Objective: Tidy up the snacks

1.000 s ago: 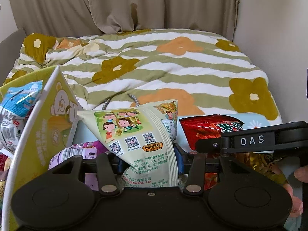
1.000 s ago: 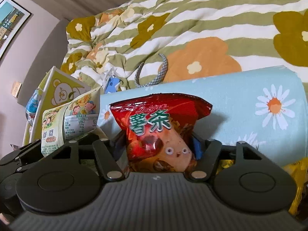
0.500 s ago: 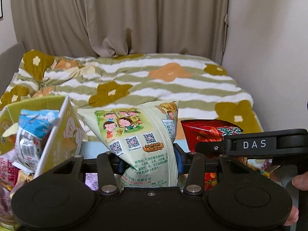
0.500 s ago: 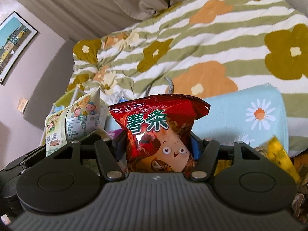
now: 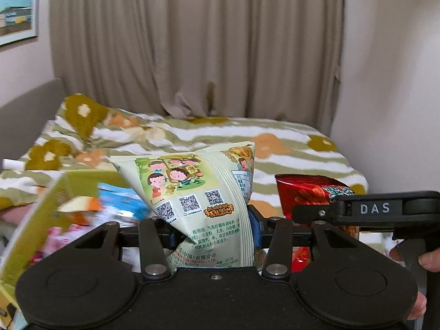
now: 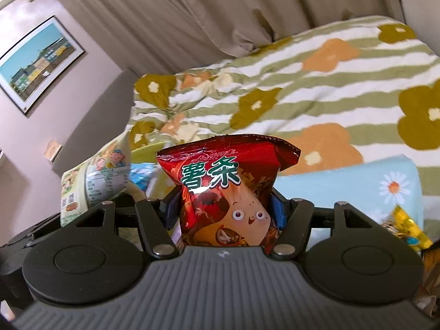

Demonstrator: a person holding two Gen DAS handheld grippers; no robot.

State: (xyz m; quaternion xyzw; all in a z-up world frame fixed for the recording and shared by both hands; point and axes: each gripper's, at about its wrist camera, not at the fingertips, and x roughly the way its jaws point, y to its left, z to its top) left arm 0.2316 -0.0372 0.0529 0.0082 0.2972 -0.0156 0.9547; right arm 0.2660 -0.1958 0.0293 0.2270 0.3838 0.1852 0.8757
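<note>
My left gripper point(image 5: 211, 231) is shut on a pale green snack bag point(image 5: 198, 192) printed with cartoon children, held upright above the bed. My right gripper point(image 6: 224, 211) is shut on a red fries bag point(image 6: 222, 189) with a cartoon face. In the left wrist view the red fries bag point(image 5: 308, 195) shows to the right, behind the right gripper's black body. In the right wrist view the green bag point(image 6: 96, 181) appears at the left. A yellow-green box point(image 5: 35, 220) with several snack packets in it sits low at the left, blurred.
A bed with a striped, flowered quilt point(image 5: 192, 140) fills the middle, with beige curtains point(image 5: 192, 41) behind. A light blue daisy cloth point(image 6: 357, 184) lies below the right gripper, a yellow wrapper point(image 6: 407, 228) at its right edge. A person's fingers point(image 5: 429, 258) hold the right gripper's handle.
Both grippers have risen with their bags still held. The views tilted upward, so the snack box and blue cloth sank low and the curtains and a wall picture came into sight.
</note>
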